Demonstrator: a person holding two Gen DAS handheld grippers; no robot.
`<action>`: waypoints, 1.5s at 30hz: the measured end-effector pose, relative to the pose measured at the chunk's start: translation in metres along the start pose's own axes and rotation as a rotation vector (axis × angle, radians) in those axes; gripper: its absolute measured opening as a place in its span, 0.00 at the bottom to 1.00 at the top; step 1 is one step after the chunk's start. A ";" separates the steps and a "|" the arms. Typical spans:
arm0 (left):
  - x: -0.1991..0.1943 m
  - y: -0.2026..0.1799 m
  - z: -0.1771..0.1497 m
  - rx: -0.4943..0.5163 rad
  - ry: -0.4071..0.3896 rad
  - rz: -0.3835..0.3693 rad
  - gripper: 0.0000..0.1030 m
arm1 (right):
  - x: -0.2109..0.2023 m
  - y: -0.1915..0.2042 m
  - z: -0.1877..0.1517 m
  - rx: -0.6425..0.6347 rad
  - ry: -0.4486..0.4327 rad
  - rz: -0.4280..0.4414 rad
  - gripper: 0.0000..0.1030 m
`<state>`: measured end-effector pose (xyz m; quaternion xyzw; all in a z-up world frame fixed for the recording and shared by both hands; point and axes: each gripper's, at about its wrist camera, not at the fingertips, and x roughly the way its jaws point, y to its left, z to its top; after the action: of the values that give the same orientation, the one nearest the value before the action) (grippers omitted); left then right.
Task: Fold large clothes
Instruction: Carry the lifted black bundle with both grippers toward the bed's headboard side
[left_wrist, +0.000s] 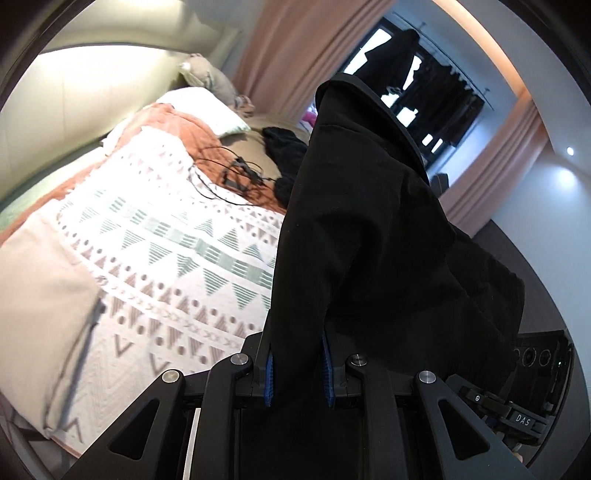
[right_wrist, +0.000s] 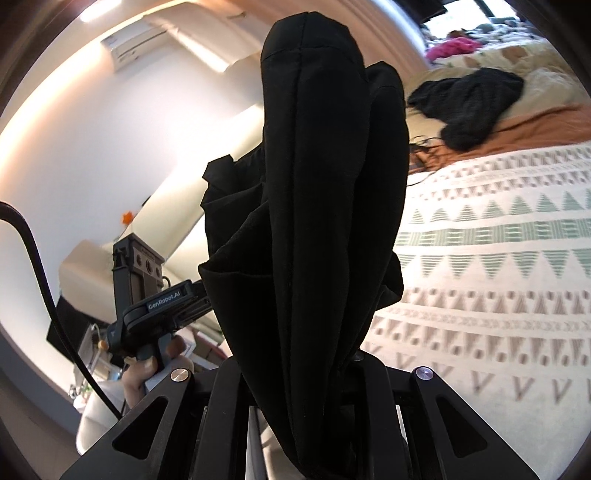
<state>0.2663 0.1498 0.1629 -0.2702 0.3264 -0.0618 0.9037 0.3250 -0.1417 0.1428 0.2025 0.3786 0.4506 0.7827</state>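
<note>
Your left claw (left_wrist: 299, 373) is clenched on the black garment (left_wrist: 369, 229), its blue pads (left_wrist: 269, 380) pressing the fabric. Your right claw (right_wrist: 314, 376) grips the same garment (right_wrist: 314, 184), held up above the bed. Beyond it, the patterned blanket (left_wrist: 166, 251) and a second black garment (right_wrist: 472, 103) lie on the bed.

Black garment (left_wrist: 369, 229); white, green-and-brown triangle-patterned bedspread (left_wrist: 177, 251)

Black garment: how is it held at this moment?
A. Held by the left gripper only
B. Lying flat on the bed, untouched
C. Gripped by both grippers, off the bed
C: the black garment runs up from the closed jaws in each wrist view, above the patterned bedspread.
</note>
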 end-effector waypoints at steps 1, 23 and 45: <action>-0.007 0.012 0.004 -0.006 -0.010 0.009 0.20 | 0.011 0.007 0.000 -0.007 0.007 0.007 0.16; -0.121 0.202 0.035 -0.111 -0.132 0.232 0.20 | 0.249 0.151 -0.039 -0.129 0.230 0.229 0.16; -0.092 0.299 0.034 -0.209 -0.104 0.439 0.19 | 0.386 0.185 -0.114 -0.090 0.411 0.358 0.16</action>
<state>0.1964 0.4450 0.0784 -0.2876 0.3350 0.1839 0.8782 0.2528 0.2819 0.0345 0.1354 0.4673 0.6297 0.6056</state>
